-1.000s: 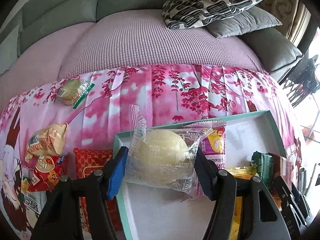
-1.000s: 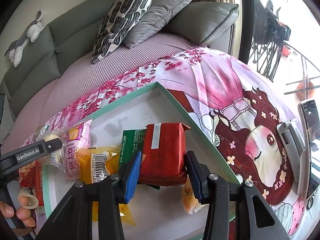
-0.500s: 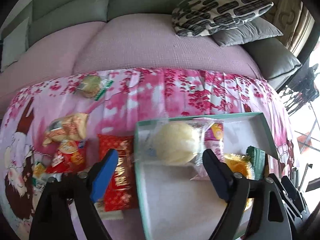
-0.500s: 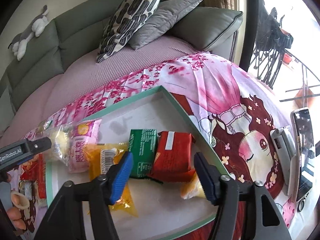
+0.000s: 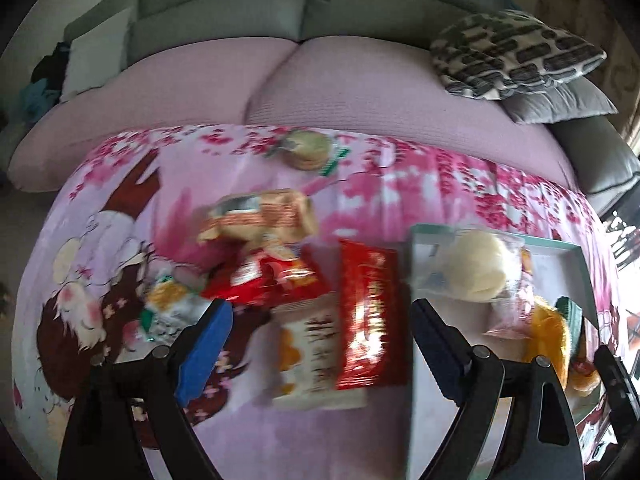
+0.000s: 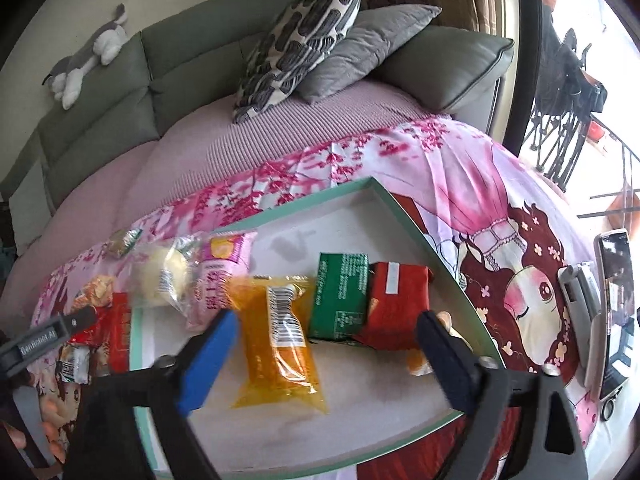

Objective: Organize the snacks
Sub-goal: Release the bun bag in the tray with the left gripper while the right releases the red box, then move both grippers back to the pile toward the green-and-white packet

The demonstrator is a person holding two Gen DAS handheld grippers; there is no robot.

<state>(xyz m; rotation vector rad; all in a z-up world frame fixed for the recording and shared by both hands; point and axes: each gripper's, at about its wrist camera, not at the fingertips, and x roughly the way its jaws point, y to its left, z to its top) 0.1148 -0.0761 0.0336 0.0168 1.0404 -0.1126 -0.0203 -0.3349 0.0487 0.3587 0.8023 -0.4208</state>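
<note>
A shallow green-rimmed box (image 6: 404, 216) lies on the pink printed cloth. Inside it are a red packet (image 6: 396, 300), a green packet (image 6: 340, 296), an orange packet (image 6: 280, 340), a pink packet (image 6: 216, 276) and a wrapped pale bun (image 6: 164, 280). My right gripper (image 6: 324, 344) hovers over the box, its jaws opening, pads clear of every packet. My left gripper (image 5: 320, 336) hangs left of the box (image 5: 576, 248), jaws opening, above a flat red packet (image 5: 370, 312) and a white packet (image 5: 312, 352) that lie untouched on the cloth. The bun (image 5: 476, 264) rests in the box's corner.
Loose snacks lie left of the box: a tan packet (image 5: 260, 212), a red bag (image 5: 276, 276), a round green-wrapped biscuit (image 5: 308, 150). A phone on a stand (image 6: 612, 312) sits right of the box. Behind are the sofa, two pillows (image 6: 304, 36) and a plush toy (image 6: 88, 56).
The left gripper let go of the bun in the box and swung left over the loose snacks. The right gripper released the red packet beside the green one and drew back.
</note>
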